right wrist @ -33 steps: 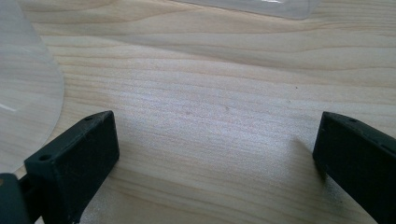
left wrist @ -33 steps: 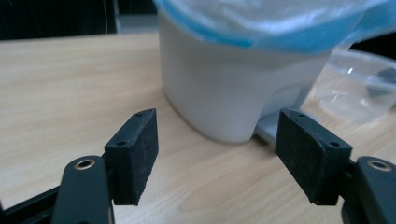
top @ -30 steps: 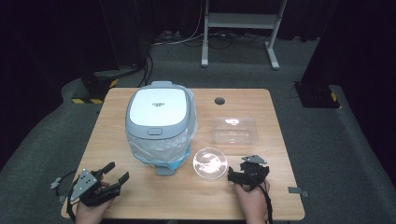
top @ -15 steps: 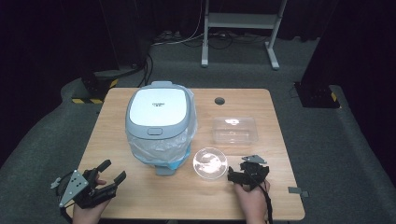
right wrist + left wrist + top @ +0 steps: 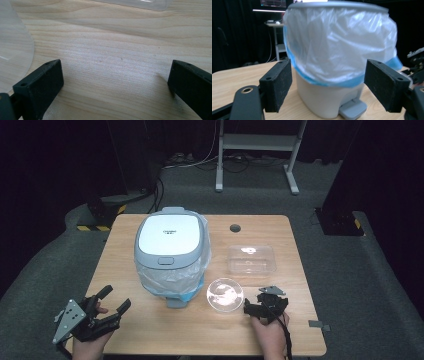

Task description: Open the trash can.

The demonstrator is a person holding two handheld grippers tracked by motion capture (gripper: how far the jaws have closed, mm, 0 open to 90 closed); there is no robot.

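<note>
A small pedal bin with a grey-white lid and a clear bag folded over its rim stands left of centre on the wooden table. My left gripper hovers open at the front left corner. It points at the bin, whose pedal faces it between the wide jaws of the gripper. My right gripper rests open on the table just right of a clear round bowl. In the right gripper view the gripper spans bare wood, with the bowl at its left.
A clear rectangular container lies behind the right gripper, and its edge runs along the top of the right gripper view. A dark cable hole marks the table's back. The right gripper shows beyond the bin.
My left gripper has drifted a little to the left near the table's front left corner. The right gripper, bin, bowl and container have stayed put.
</note>
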